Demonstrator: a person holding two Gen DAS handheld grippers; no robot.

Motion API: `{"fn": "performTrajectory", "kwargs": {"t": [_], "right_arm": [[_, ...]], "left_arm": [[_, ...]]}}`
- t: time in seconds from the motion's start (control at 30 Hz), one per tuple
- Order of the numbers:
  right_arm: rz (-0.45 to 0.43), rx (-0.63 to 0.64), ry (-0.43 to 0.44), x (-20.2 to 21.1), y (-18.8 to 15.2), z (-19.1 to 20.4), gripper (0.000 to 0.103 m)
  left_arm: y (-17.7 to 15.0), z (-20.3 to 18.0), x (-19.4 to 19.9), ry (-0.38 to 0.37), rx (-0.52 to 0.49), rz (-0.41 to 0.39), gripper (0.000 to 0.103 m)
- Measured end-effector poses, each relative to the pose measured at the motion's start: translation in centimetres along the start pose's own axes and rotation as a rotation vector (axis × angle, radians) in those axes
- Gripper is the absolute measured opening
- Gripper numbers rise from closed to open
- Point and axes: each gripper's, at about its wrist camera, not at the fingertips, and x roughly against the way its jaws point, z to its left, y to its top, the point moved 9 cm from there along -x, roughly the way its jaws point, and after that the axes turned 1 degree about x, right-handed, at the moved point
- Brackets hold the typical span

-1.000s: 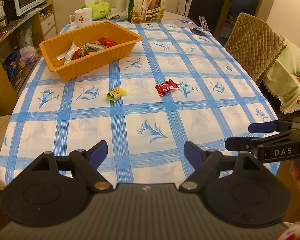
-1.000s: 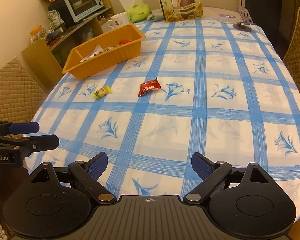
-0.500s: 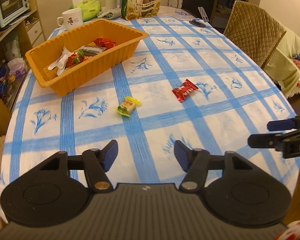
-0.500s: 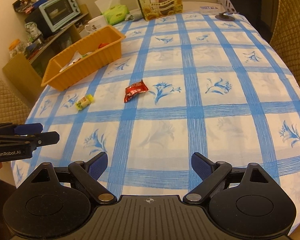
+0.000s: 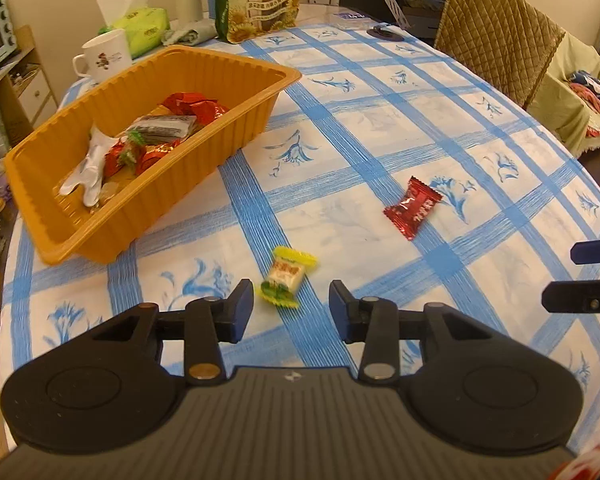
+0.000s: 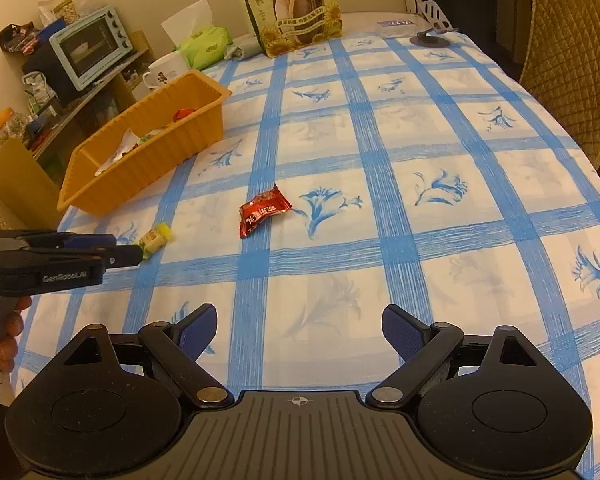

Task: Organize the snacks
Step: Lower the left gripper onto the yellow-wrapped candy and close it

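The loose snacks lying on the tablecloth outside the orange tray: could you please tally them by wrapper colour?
Yellow-green wrapper: 1, the small candy
Red wrapper: 1, the red packet
Total: 2

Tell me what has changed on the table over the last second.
The left gripper has advanced across the checked tablecloth to the small yellow-green wrapped candy, and its jaws have just been closing; the candy lies just ahead of the fingertips, not yet gripped. The right gripper edged forward, open and empty. The candy, the red foil snack packet and the orange plastic tray stayed put.
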Motion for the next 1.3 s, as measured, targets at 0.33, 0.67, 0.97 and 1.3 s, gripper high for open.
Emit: {"fn": "performTrajectory", "kwargs": {"t": [0.33, 0.67, 0.97, 1.3], "right_arm": [[-0.008, -0.005, -0.016, -0.7, 0.7, 0.6, 0.088], [-0.007, 0.04, 0.01, -2.0, 1.9, 2.1, 0.074], [0.0, 0.095, 0.053, -4.6, 3.6, 3.9, 0.063], [0.047, 0.068, 0.063, -9.1, 5.3, 4.2, 0.062]], "left_arm": [[0.8, 0.4, -2.6, -0.018, -0.035, 0.032, 0.03], [0.8, 0.7, -3.2, -0.035, -0.028, 0.046, 0.018], [0.8, 2.7, -1.8, -0.01, 0.051, 0.026, 0.018], [0.7, 5.1, -0.8, 0.038, 0.116, 0.016, 0.018]]}}
